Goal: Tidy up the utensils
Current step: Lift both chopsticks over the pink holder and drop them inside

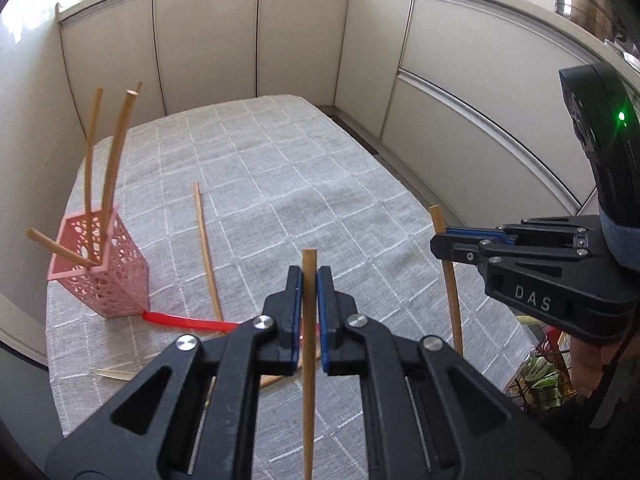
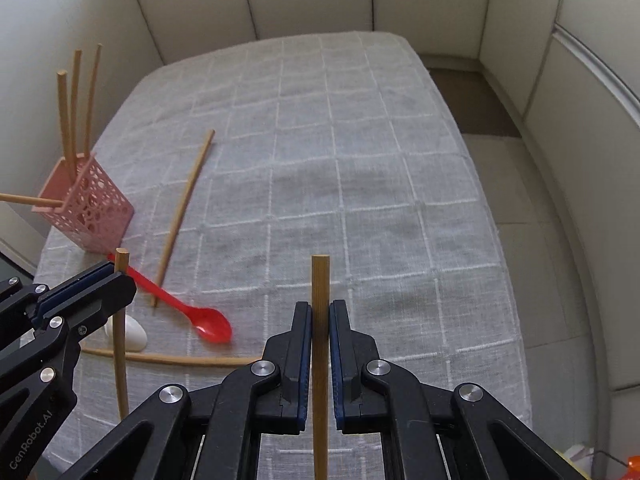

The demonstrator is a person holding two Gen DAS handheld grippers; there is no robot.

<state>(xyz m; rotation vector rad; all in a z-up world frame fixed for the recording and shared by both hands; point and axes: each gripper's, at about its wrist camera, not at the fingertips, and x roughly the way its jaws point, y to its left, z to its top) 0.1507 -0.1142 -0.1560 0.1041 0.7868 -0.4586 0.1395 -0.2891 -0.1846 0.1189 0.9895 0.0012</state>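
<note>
Your left gripper (image 1: 308, 280): jaws closed onto one upright bamboo chopstick (image 1: 308, 340), which stands between the blue pads with its blunt end above them and its shaft running down past the linkage.

Your right gripper (image 2: 320, 312): likewise clamped on a second upright chopstick (image 2: 320, 360), blunt end above the pads. From your left wrist camera this gripper shows side-on to the right, its chopstick held vertically above the cloth.

Pink holder (image 1: 105, 264): perforated, square-sided, standing on the desk (image 1: 280, 184) near its left edge, to the left of both your grippers. It contains three upright chopsticks (image 2: 74, 112) leaning slightly apart, plus one leaning chopstick (image 1: 60, 249) tipped low over the holder's left rim.

Red plastic spoon (image 2: 188, 312): lying flat on the cloth, handle end touching or just beside the holder's base, bowl pointing away from the holder toward your right gripper.

Loose chopstick (image 2: 184, 212): lying on the cloth just right of the holder, its near end close to the spoon handle.

Flat chopstick (image 2: 172, 359): lying crosswise on the cloth, on the near side of the spoon from the holder.

White object (image 2: 130, 334): small, rounded, near the spoon bowl, partly hidden by your left gripper; you cannot tell what it is.

Desk covering: grey cloth with a white grid.
</note>
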